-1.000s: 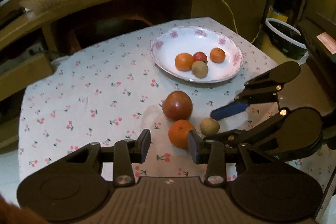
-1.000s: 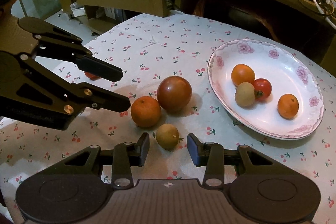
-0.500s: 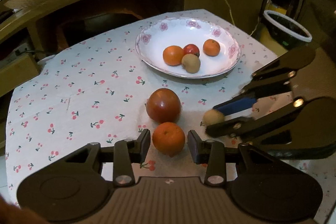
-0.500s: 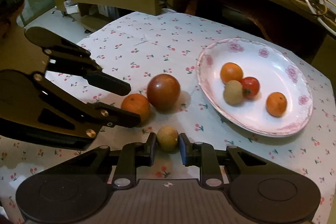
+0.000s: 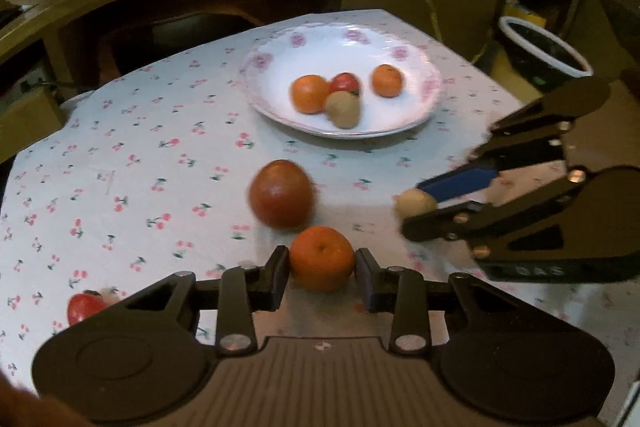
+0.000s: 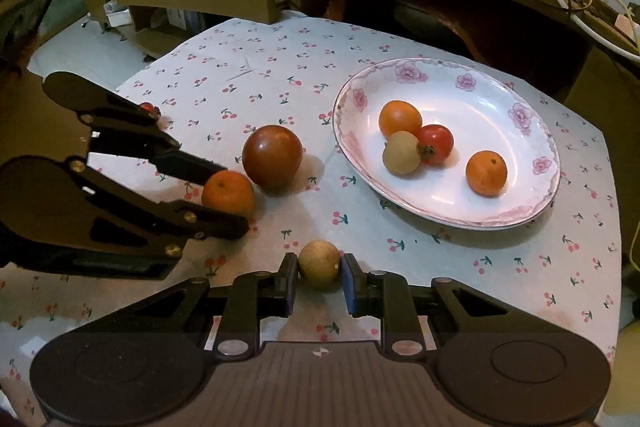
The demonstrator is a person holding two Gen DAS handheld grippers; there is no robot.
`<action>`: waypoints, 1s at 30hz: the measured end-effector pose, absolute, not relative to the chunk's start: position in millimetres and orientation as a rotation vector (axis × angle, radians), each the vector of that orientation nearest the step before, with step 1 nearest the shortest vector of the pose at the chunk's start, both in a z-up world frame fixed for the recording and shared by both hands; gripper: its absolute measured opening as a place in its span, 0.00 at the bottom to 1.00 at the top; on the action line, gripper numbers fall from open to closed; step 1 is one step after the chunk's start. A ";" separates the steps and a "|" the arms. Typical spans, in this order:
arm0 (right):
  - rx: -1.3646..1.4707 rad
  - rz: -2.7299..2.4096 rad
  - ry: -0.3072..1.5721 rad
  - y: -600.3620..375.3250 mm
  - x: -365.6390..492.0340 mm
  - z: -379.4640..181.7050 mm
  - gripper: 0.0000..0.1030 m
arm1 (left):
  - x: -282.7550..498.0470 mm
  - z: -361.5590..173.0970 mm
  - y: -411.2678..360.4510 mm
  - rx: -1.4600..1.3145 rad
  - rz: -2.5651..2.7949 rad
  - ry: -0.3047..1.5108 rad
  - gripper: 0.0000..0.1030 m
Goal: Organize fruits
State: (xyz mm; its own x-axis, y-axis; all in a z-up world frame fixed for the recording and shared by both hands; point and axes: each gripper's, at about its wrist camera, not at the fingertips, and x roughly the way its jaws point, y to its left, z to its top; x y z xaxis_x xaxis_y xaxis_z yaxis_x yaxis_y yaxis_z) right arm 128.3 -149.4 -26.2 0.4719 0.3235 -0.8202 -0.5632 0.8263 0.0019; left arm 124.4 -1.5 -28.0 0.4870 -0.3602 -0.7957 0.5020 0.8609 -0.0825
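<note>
2 fruits sit between jaws: orange [image 5: 322, 258] left, longan [image 6: 319, 263] right.

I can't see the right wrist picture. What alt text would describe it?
The right gripper pinches a small tan fruit between its fingers above a cherry-print tablecloth. Beside it, the left gripper closes around an orange; a flowered plate holds four fruits.

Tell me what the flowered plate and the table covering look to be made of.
Plate: likely glazed ceramic or porcelain, going by its glossy white surface with highlights and printed pink flowers on the rim. Table covering: probably thin cloth or plastic sheet, matte with a cherry print and fold creases; which one is unclear.
</note>
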 end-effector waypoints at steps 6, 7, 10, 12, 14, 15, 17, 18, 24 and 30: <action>-0.314 0.549 0.929 -156.2 118.5 -25.5 0.23 | 114.7 -34.4 -7.4 0.214 -0.557 0.934 0.39; -0.316 0.547 0.934 -156.9 118.1 -26.9 0.24 | 116.1 -34.9 -6.5 0.207 -0.555 0.937 0.39; -0.307 0.552 0.931 -158.8 118.3 -27.7 0.24 | 116.2 -33.7 -7.2 0.199 -0.555 0.933 0.40; -0.308 0.557 0.934 -160.4 117.8 -28.6 0.26 | 115.0 -35.8 -8.6 0.211 -0.556 0.934 0.42; -0.314 0.560 0.930 -161.4 116.4 -29.0 0.28 | 112.7 -36.5 -9.5 0.219 -0.565 0.927 0.46; -0.316 0.561 0.929 -161.4 115.9 -29.3 0.30 | 111.4 -36.9 -9.5 0.221 -0.566 0.923 0.47; -0.314 0.553 0.930 -162.9 115.1 -29.2 0.41 | 109.4 -37.2 -9.4 0.229 -0.562 0.911 0.48; -0.315 0.550 0.929 -163.3 115.0 -29.6 0.42 | 108.7 -37.1 -9.6 0.233 -0.562 0.907 0.48; -0.322 0.558 0.923 -160.7 114.9 -31.0 0.42 | 102.2 -38.2 -8.5 0.234 -0.549 0.874 0.48; -0.335 0.556 0.915 -158.6 114.4 -30.8 0.40 | 103.3 -39.8 -12.5 0.212 -0.524 0.855 0.48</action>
